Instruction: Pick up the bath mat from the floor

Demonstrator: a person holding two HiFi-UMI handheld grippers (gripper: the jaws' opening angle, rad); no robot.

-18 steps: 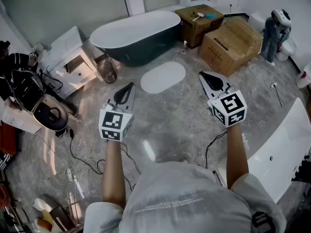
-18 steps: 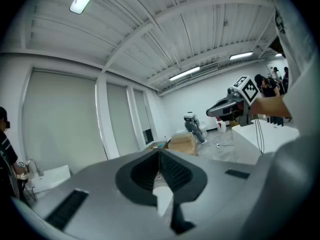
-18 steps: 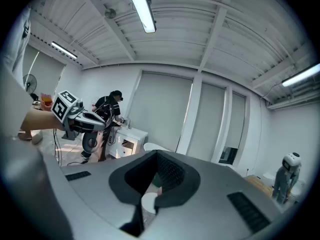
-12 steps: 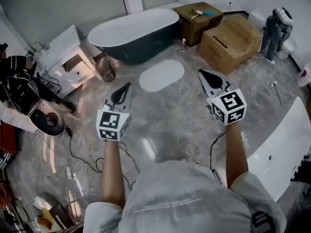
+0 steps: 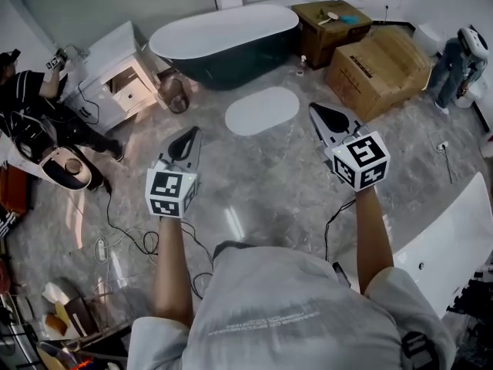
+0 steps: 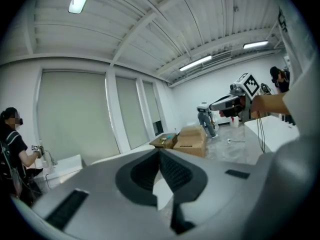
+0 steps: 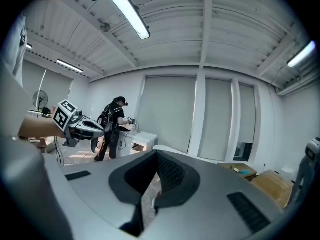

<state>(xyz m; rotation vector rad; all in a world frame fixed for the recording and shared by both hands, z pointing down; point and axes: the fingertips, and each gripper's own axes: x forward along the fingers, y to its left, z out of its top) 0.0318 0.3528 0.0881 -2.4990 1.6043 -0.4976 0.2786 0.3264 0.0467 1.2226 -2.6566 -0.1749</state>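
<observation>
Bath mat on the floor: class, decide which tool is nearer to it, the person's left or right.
Right. The right tool hangs just off the right end of the bath mat. The left tool is farther off, below-left of it in the head view.

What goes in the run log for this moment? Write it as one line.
left claw: shut, empty | right claw: shut, empty | bath mat: flat on floor, beside bathtub, untouched
</observation>
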